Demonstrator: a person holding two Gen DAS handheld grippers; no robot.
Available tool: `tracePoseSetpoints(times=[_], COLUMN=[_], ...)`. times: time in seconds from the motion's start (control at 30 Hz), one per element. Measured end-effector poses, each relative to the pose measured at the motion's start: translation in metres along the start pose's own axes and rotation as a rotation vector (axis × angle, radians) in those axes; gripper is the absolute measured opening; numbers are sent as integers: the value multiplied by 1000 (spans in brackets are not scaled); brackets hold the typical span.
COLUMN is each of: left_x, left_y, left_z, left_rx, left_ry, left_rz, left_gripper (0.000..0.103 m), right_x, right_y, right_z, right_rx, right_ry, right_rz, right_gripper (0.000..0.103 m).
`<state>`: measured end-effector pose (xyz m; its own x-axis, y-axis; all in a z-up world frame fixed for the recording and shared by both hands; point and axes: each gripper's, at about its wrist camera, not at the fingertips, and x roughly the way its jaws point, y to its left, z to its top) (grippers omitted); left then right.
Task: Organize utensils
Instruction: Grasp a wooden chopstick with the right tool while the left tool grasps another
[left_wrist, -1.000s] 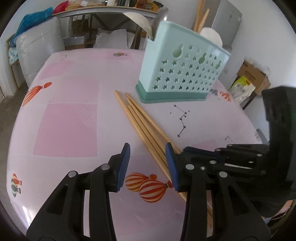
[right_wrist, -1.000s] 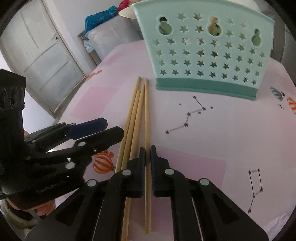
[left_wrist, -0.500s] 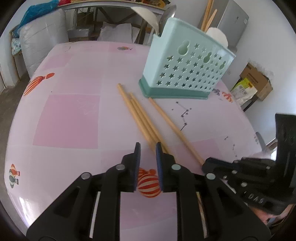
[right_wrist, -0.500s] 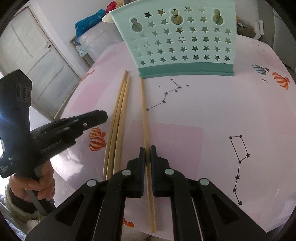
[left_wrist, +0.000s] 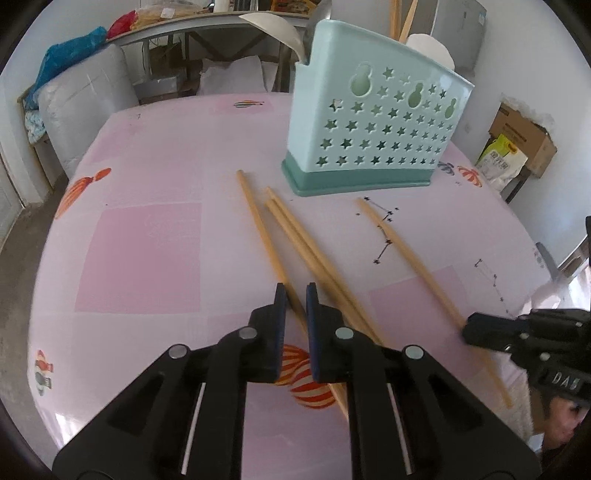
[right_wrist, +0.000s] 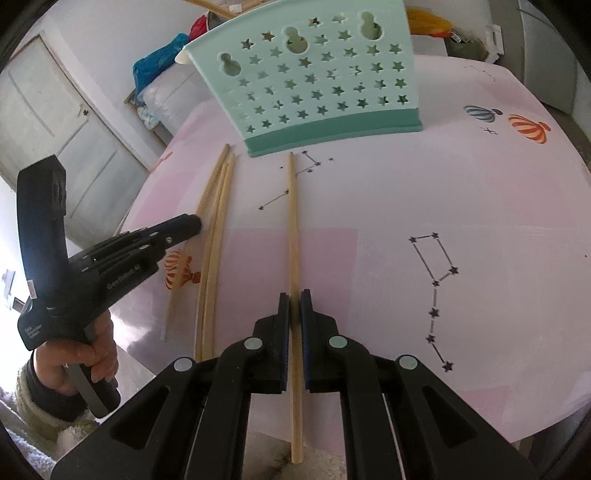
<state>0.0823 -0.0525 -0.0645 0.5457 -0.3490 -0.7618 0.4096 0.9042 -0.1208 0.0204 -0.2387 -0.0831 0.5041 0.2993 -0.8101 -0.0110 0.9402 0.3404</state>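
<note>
A mint-green star-holed utensil holder (left_wrist: 373, 136) stands on the pink table (left_wrist: 140, 258); it also shows in the right wrist view (right_wrist: 317, 85). Three wooden chopsticks lie in front of it. My left gripper (left_wrist: 293, 299) is shut on the leftmost chopstick (left_wrist: 258, 229), apart from the other two (left_wrist: 310, 251). My right gripper (right_wrist: 294, 306) is shut on a fourth chopstick (right_wrist: 293, 221), which points at the holder; it also shows in the left wrist view (left_wrist: 413, 258). The holder holds chopsticks (left_wrist: 400, 16) and spoons.
The table's near edge is close under both grippers. A cardboard box (left_wrist: 524, 136) and bags stand off the table at right. A padded bundle (left_wrist: 85, 107) and a bench are behind. A door (right_wrist: 66, 122) is at left.
My left gripper closed from wide open onto the leftmost chopstick. My right gripper carried its chopstick to the right, away from the other three.
</note>
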Motion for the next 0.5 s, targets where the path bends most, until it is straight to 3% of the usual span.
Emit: tracePoseSetpoints(times=[0.2, 0.5], left_x=[-9, -42], left_y=[3, 4], left_z=[-5, -36], left_rx=[44, 0], left_ry=[28, 103], left_rz=[43, -74], left_gripper=[7, 7], right_x=[-2, -18], right_y=[-3, -22], right_z=[0, -12], right_rx=[18, 104], right_ry=[-5, 28], right_rz=[-11, -16], right_gripper=[6, 6])
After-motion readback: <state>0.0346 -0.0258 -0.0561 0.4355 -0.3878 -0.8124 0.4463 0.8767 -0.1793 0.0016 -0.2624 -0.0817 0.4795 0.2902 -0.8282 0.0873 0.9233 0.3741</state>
